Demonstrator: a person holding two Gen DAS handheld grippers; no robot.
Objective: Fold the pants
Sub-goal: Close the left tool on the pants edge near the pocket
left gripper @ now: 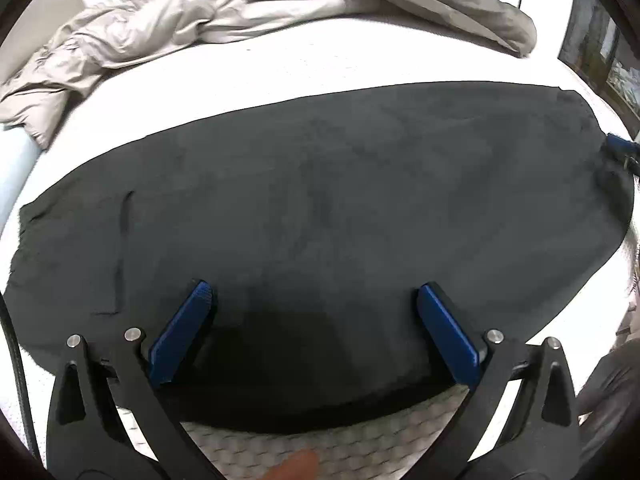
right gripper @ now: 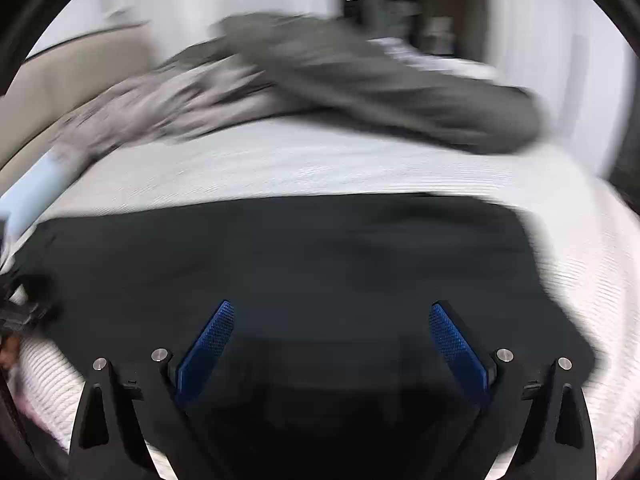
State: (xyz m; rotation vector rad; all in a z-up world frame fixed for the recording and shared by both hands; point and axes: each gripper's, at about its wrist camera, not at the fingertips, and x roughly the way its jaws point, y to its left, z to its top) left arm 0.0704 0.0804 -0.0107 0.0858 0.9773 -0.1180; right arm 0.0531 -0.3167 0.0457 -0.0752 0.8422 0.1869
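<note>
The black pants [left gripper: 340,208] lie flat across the white bed [left gripper: 320,68], spread left to right. My left gripper [left gripper: 314,292] is open, its blue pads [left gripper: 180,336] wide apart above the pants' near edge, holding nothing. The right wrist view is blurred by motion; there the pants [right gripper: 300,272] fill the lower half and my right gripper [right gripper: 330,312] is open and empty above them. The right gripper's blue tip [left gripper: 622,152] shows at the pants' right end in the left wrist view.
A crumpled beige and grey duvet [left gripper: 224,8] lies at the far side of the bed; it also shows in the right wrist view [right gripper: 340,80]. A beige headboard [right gripper: 72,76] stands at the left. Dark furniture [left gripper: 600,52] stands at the right.
</note>
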